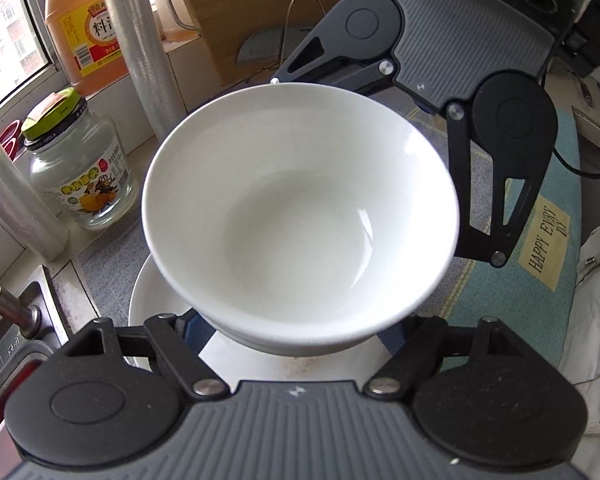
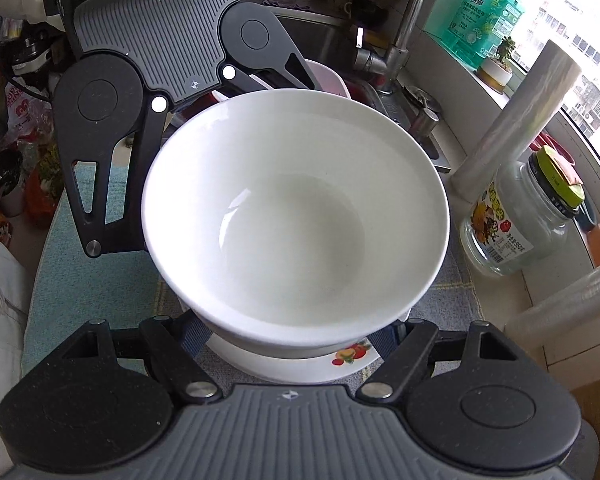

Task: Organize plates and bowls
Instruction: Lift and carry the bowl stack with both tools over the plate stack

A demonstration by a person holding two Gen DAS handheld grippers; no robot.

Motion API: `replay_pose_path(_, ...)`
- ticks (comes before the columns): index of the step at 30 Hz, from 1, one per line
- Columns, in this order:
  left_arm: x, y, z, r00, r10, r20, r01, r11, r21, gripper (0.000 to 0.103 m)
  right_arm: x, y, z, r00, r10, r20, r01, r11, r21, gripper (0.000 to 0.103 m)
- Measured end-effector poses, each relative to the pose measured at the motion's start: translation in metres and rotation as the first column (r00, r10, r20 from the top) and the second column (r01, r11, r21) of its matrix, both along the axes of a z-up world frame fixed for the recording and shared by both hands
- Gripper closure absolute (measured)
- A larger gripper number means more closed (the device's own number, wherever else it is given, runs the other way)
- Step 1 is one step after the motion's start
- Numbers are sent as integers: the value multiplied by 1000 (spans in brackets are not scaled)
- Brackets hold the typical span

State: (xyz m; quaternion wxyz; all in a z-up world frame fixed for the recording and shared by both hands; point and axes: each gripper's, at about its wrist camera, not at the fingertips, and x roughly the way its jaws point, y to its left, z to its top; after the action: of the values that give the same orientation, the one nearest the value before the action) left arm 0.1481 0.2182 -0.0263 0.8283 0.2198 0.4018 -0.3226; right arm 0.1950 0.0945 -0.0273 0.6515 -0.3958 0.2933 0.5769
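Gripping from the near side, my left gripper [image 1: 294, 332] has its jaws set narrow on the low wall of the bowl [image 1: 300, 208]. The blue pads [image 1: 198, 330] look pressed to it on both sides, though the rim hides the contact itself. My right gripper [image 2: 296, 330] clamps the same bowl from the opposite side in the same manner. So I carry it in both hands, lifted a little and tipped, just above the plate [image 1: 152, 312].

I judge the bowl stiff, fairly heavy for its size and breakable. Its glaze is smooth, so it could slip between the pads if I squeeze too lightly or tilt further. Holding low on the wall, where it narrows toward the foot, seems the surest place. The rim flares too wide for me.

It is plain glossy white, deep, with a rounded well, and empty. A second white edge shows beneath it; I cannot tell whether that is its own foot or another bowl nested under. The plate below is white with a fruit print at one edge.

Farther off, a jar [image 1: 80, 168] stands by the window.
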Motion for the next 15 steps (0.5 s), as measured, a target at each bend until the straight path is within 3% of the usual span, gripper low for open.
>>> replay_pose_path(15, 17, 20, -18, 998, 31, -56, -30, 999, 15, 22, 15, 29, -20, 999, 5, -34, -7, 999, -38, 20)
